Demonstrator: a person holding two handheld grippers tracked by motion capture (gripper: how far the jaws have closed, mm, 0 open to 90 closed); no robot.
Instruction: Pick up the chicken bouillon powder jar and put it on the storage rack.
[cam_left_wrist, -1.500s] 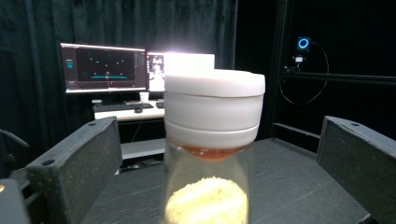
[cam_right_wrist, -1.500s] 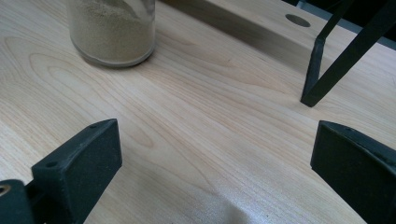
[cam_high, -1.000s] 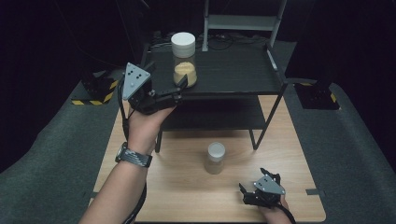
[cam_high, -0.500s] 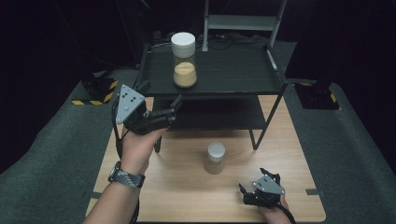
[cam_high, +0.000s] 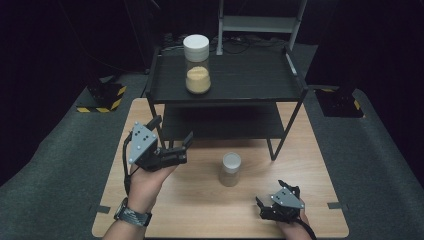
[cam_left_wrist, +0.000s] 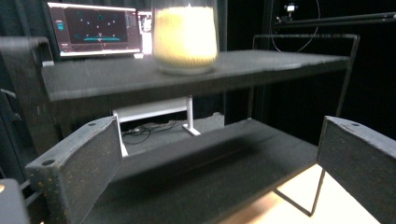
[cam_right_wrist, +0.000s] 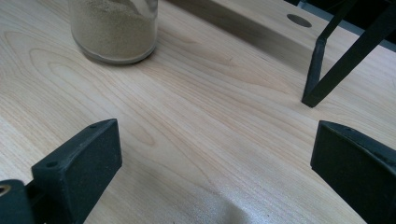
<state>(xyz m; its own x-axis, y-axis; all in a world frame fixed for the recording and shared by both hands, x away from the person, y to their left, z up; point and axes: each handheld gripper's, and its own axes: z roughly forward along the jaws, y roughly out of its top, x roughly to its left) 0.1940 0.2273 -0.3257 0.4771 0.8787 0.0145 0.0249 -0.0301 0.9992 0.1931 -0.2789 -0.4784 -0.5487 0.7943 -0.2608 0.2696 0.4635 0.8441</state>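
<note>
One jar looks dealt with: the tall jar (cam_high: 196, 62) with the white lid and yellow grains stands upright on the top shelf of the black rack (cam_high: 260, 95), near its left end. The left gripper view shows its lower part (cam_left_wrist: 185, 35) from below, on the shelf edge. The small jar (cam_high: 230, 169), filled with tan powder, stands on the wooden table (cam_high: 200, 210) in front of the rack, untouched; it appears in the right gripper view at top left (cam_right_wrist: 113, 28).

The left gripper (cam_high: 176, 152) hangs over the table just before the rack's lower shelf, jaws wide apart and holding nothing. The right gripper (cam_high: 272, 206) rests low at the near right of the table, jaws also spread wide and empty, near the small jar but apart from it.

By my reading, about half is done (if both jars belong on the rack); the small jar is left.

Count: two jars, two grippers, one rack with two shelves, one table
</note>
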